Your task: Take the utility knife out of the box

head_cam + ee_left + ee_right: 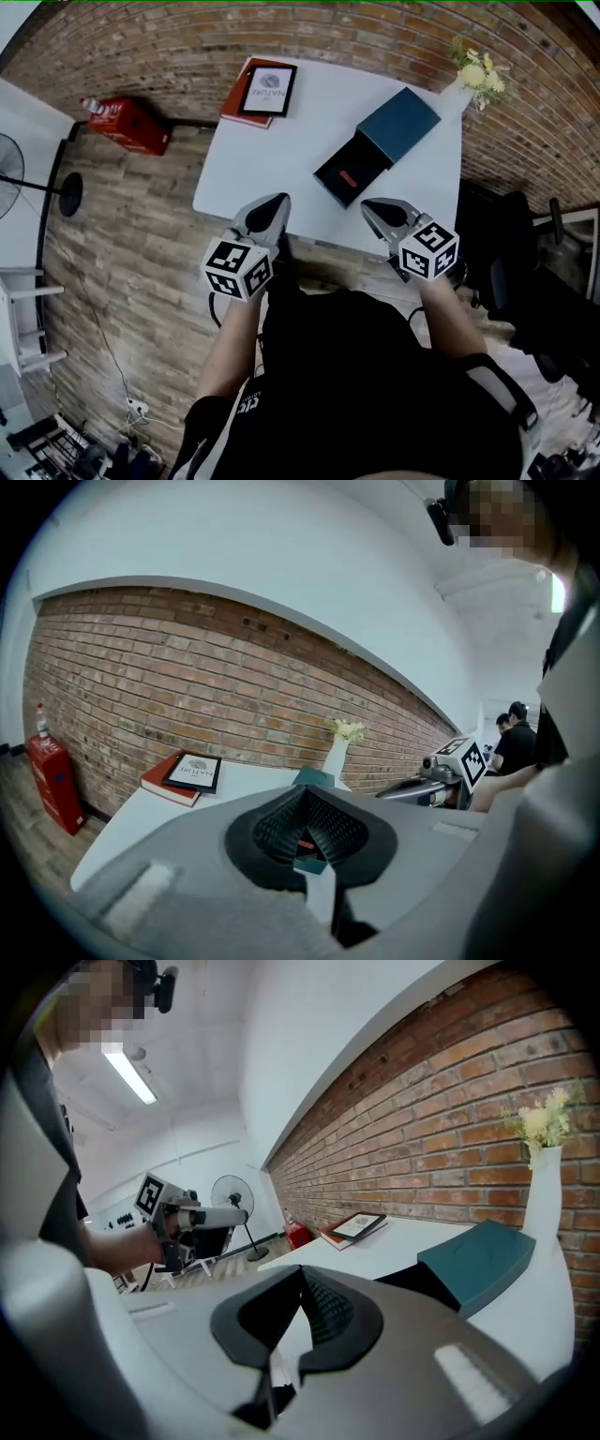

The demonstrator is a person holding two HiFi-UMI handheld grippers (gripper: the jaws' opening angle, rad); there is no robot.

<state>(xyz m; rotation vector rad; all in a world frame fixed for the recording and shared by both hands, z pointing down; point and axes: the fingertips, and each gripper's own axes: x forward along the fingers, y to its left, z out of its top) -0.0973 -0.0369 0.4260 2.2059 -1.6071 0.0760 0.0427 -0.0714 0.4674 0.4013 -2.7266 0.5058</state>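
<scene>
"NATURE" on black-edged book (pixel 268 91), lying on red book (pixel 234 101), other print illegible

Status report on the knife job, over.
Left gripper, right gripper: both shut, empty, near table edge. Utility knife lying in open box, untouched. Nothing blocking.

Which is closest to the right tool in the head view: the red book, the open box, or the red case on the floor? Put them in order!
1. Open box, just ahead of the right tool.
2. Red book, far left table corner.
3. Red case, on the floor, left.
</scene>
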